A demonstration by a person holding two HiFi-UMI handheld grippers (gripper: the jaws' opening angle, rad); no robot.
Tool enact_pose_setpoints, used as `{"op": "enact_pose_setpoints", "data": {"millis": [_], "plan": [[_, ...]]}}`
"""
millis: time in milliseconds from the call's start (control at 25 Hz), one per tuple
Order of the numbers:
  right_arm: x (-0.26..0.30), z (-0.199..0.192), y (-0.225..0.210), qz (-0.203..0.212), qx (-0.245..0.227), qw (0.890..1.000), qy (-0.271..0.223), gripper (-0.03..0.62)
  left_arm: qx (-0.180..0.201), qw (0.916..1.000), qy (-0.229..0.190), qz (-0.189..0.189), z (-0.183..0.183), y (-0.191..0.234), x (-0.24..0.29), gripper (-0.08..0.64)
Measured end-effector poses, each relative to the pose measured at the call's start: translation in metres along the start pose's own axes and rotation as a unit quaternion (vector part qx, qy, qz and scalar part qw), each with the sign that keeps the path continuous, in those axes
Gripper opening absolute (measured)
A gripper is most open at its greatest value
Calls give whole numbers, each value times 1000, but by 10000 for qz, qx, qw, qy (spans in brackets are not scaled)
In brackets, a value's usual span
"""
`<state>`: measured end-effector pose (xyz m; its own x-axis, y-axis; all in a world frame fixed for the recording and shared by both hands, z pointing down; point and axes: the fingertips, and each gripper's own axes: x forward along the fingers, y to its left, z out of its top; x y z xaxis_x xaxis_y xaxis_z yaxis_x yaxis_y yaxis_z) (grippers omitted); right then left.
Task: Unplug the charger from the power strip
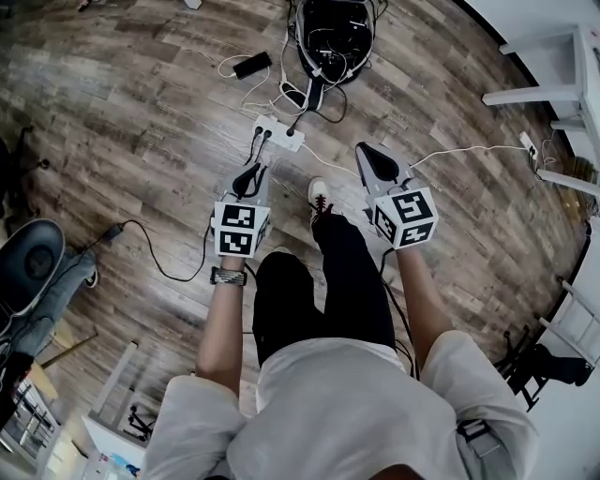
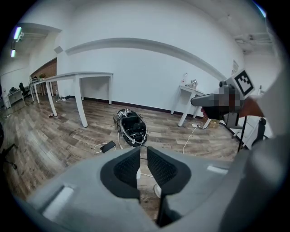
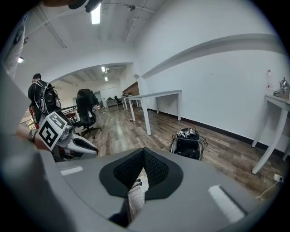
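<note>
Item: white plastic power strip (image 1: pixel 279 133) on wood-plank floor (image 1: pixel 141 112), black plugs (image 1: pixel 260 137) all seated, so the charger is judged not yet pulled. Left gripper (image 2: pixel 142 156) short of the strip, jaws slightly parted, empty. Right gripper (image 3: pixel 143 156) farther from the strip, jaws together, empty.

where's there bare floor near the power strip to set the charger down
The widest bare wood floor lies left of the power strip, beyond the black cable. Another bare patch sits to the strip's right, on the near side of the white cable. It is crowded beyond the strip, where the phone, black bag and tangled leads sit close together.
</note>
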<state>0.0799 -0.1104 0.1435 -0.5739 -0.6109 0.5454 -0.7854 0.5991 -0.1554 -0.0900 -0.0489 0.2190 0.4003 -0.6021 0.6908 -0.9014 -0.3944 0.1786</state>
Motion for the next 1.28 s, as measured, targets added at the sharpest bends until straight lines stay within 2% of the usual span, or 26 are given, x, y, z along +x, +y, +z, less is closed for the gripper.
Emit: {"op": "enact_pose_setpoints", "data": {"millis": [320, 520, 800, 1000, 1280], "plan": [[52, -64, -18, 53, 126, 9999, 96, 5, 160, 9998, 94, -73, -46, 24, 67, 52], [96, -103, -23, 173, -14, 9998, 111, 18, 182, 9998, 70, -39, -75, 44, 106, 57], [163, -178, -43, 210, -225, 9994, 130, 20, 336, 9994, 69, -62, -140, 61, 173, 67], [202, -244, -60, 187, -175, 9994, 230, 23, 500, 9985, 131, -177, -191, 63, 225, 75], [251, -317, -74, 159, -88, 9995, 274, 28, 248, 9997, 76, -43, -246, 95, 274, 80]]}}
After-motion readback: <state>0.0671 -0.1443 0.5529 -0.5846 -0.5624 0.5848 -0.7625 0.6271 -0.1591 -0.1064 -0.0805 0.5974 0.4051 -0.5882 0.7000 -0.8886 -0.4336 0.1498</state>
